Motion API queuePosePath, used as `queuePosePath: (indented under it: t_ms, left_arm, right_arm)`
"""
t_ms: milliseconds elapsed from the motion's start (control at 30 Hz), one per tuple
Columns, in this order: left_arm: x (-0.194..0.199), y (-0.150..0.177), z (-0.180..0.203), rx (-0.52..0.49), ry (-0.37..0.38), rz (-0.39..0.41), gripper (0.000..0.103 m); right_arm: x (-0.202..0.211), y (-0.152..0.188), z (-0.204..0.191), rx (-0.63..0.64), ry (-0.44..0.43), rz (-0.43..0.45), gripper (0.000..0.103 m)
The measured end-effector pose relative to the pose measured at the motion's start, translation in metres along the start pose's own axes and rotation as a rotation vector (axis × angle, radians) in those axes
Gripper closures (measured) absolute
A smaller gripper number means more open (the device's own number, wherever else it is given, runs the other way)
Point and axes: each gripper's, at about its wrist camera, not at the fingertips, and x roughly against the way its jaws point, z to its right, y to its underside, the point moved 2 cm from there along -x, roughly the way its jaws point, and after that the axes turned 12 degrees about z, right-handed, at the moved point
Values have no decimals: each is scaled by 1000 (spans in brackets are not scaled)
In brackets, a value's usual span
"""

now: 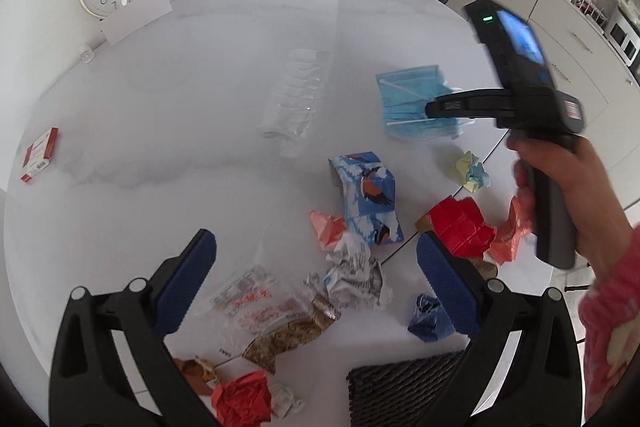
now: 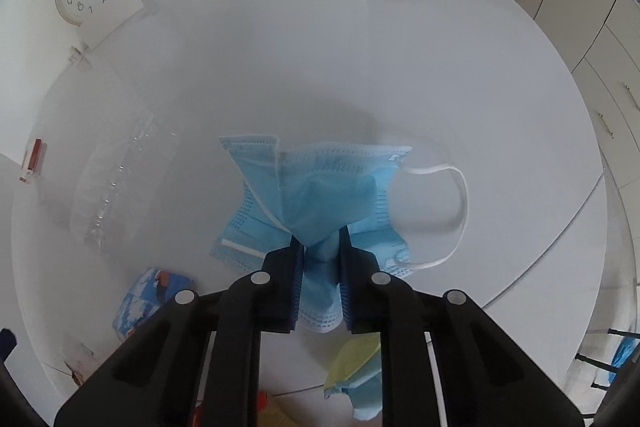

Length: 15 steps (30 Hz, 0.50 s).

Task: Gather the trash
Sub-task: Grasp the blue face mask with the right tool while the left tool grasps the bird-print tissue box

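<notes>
Right fingers (image 2: 298, 267) clenched on blue mask (image 2: 332, 187), pinched at its middle. Left fingers (image 1: 188, 279) spread wide, nothing held, above wrappers (image 1: 352, 267) scattered on surface (image 1: 200, 87).

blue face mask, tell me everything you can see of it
The blue face mask is pleated, of soft fabric, with white ear loops and a white strip at one edge. The right gripper has its jaws shut on the bunched middle, so the mask flares out beyond them. It sits over the white table, near a clear plastic tray.
</notes>
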Motion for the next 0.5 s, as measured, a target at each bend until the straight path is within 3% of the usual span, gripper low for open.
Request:
queuePosePath:
  t_ms: [233, 400, 500]
  left_arm:
    - [-51, -17, 16, -46, 49, -79, 7]
    - [-101, -21, 35, -72, 27, -172, 7]
    - [-128, -19, 45, -105, -2, -230, 18]
  right_arm:
    - [98, 9, 29, -81, -29, 142, 86]
    - [152, 37, 52, -138, 3, 203, 85]
    - [174, 61, 62, -172, 30, 217, 84]
